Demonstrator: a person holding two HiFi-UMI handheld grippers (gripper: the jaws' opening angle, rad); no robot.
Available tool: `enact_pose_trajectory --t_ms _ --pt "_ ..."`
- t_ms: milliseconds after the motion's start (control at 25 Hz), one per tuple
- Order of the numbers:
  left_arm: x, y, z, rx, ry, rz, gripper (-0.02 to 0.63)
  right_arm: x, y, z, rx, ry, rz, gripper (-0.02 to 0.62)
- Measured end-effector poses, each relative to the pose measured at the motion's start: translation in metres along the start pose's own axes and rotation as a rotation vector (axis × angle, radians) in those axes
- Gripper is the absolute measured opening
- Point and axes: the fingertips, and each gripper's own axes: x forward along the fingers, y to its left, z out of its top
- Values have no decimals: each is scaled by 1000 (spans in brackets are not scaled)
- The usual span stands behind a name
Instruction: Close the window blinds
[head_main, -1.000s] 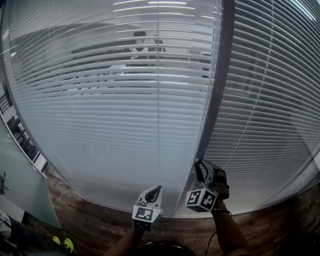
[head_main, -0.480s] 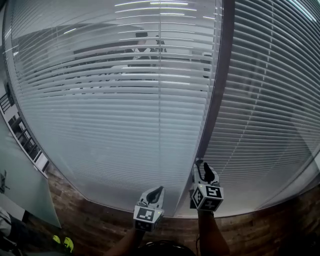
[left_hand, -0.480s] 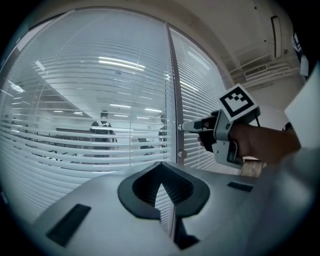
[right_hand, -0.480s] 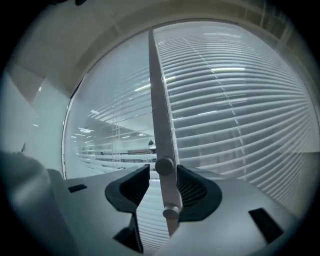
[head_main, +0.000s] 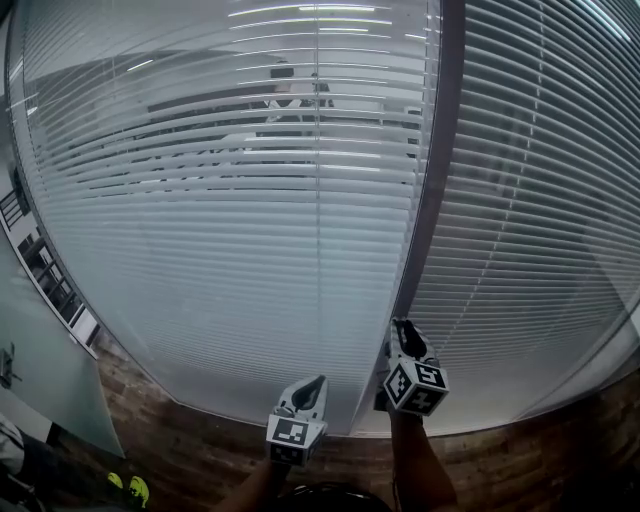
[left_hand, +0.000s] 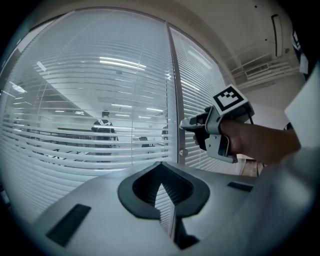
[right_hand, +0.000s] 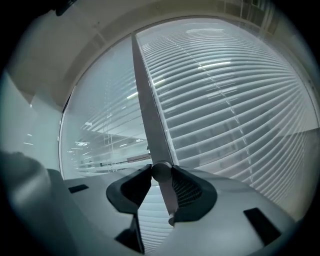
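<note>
White slatted blinds (head_main: 230, 240) cover the left pane, and a second set (head_main: 540, 200) covers the right. A grey frame post (head_main: 436, 170) runs between them. Through the upper left slats the room behind still shows. My right gripper (head_main: 400, 326) is at the foot of the post. Its jaws are closing on a small round knob (right_hand: 161, 171), which both pads touch. The left gripper view shows that knob (left_hand: 184, 152) just below the right gripper (left_hand: 186, 125). My left gripper (head_main: 317, 382) hangs lower left, shut and holding nothing, with its tips near the left blinds.
A person (head_main: 281, 88) stands behind the glass, seen through the slats. Brick-patterned floor (head_main: 200, 445) runs below the window. A glass panel (head_main: 45, 370) stands at the left, with yellow-green shoes (head_main: 130, 488) by the bottom edge.
My right gripper has rolled at the knob, so its marker cube now faces differently, and it sits slightly higher. The left gripper has hardly moved.
</note>
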Motion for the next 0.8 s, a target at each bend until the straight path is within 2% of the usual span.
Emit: enact_pose_trajectory --t_ms 160,240,440,600,800 --pt "0 2 3 0 -1 6 0 -1 1 1 -23 -11 -7 130" --pt "0 3 3 1 2 9 0 -1 2 2 -94 -9 -11 129" --pt "1 3 4 -4 2 12 0 -1 10 4 -461 40 -4 129" --pt "1 4 6 4 -2 16 0 1 14 1 -721 90 30 129" --pt "3 0 6 19 -2 4 0 0 18 -1 -1018 132 28 129"
